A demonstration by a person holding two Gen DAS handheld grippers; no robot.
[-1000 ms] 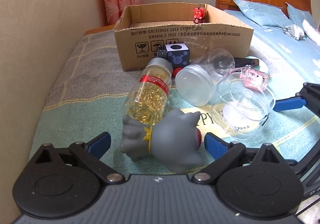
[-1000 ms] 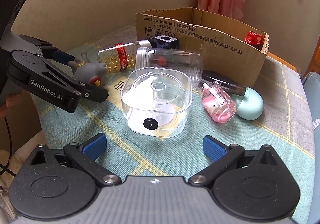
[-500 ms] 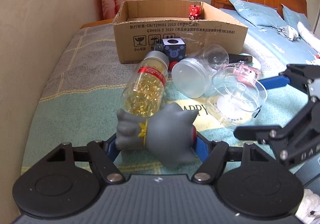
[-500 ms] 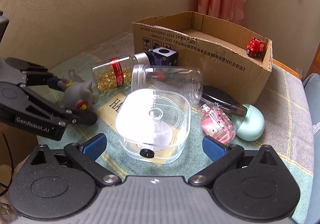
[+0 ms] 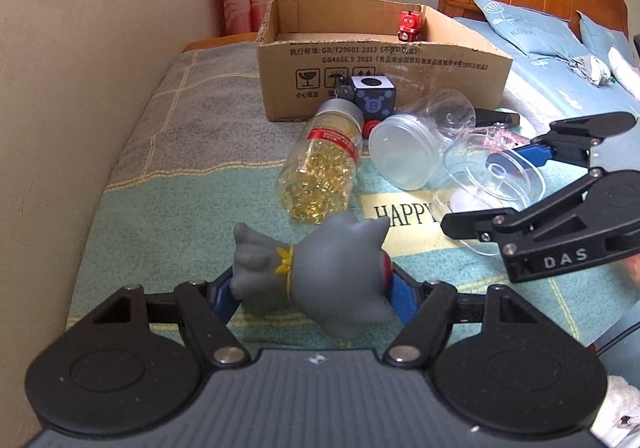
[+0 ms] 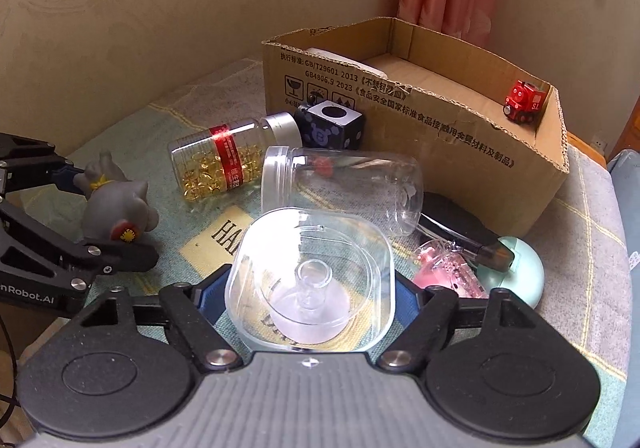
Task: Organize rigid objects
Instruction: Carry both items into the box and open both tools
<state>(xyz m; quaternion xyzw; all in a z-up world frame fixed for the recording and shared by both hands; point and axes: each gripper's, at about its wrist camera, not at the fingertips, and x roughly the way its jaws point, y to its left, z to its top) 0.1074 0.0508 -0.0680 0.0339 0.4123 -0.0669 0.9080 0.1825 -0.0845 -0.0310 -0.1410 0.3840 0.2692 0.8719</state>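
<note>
Both tongs loaded.
My left gripper (image 5: pixel 310 288) clamps the grey toy (image 5: pixel 320 272); my right (image 6: pixel 308 296) the clear tub (image 6: pixel 310 280). Jar (image 6: pixel 340 183), pill bottle (image 6: pixel 228 159) lie before the box (image 6: pixel 420 119).

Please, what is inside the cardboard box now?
Inside the cardboard box, a red toy train stands at the far right corner, and something white shows behind the near wall. That wall hides most of the floor, so anything more cannot be seen.

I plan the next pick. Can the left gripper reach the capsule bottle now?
Probably not yet. The left gripper is shut on the grey toy, so its fingers are occupied, though the capsule bottle lies just ahead, unobstructed.
</note>
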